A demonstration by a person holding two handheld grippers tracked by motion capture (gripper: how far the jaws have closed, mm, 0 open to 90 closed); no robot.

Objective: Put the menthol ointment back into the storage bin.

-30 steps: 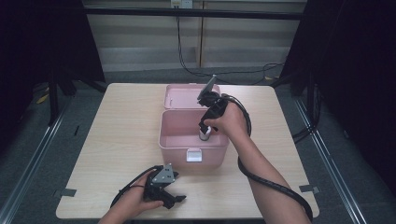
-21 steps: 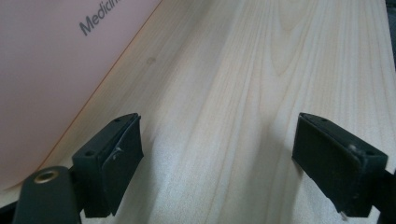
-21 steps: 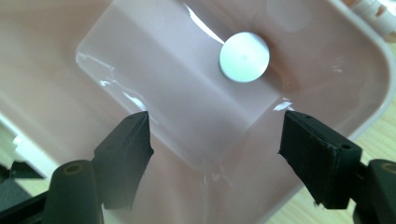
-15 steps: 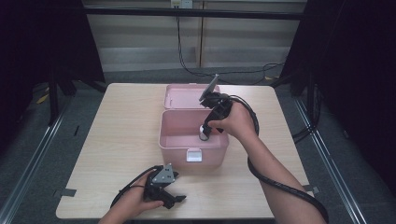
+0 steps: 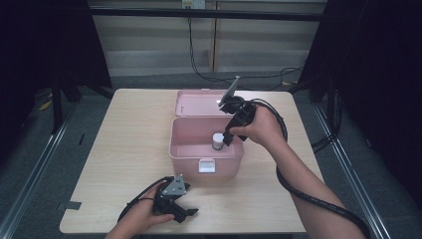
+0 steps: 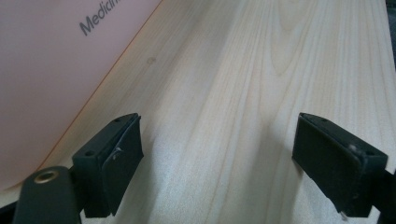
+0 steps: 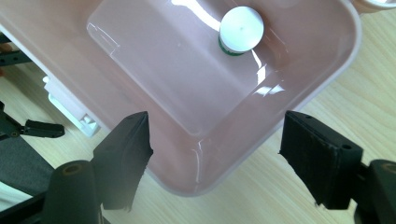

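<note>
High view: both grippers gape empty. Right gripper [image 5: 228, 141] hangs above the open pink plastic box [image 5: 186, 149] holding a white-capped bottle [image 5: 217, 141]. Left gripper [image 5: 185, 213] rests near the box's front.

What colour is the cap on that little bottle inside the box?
White, with a green band just beneath the cap. It shows best in the right gripper view, inside the pink box.

The light wooden table [image 5: 124, 149] is carrying an open pink box [image 5: 185, 149] at its centre. The left gripper [image 5: 179, 211] is resting on its near edge.
</note>
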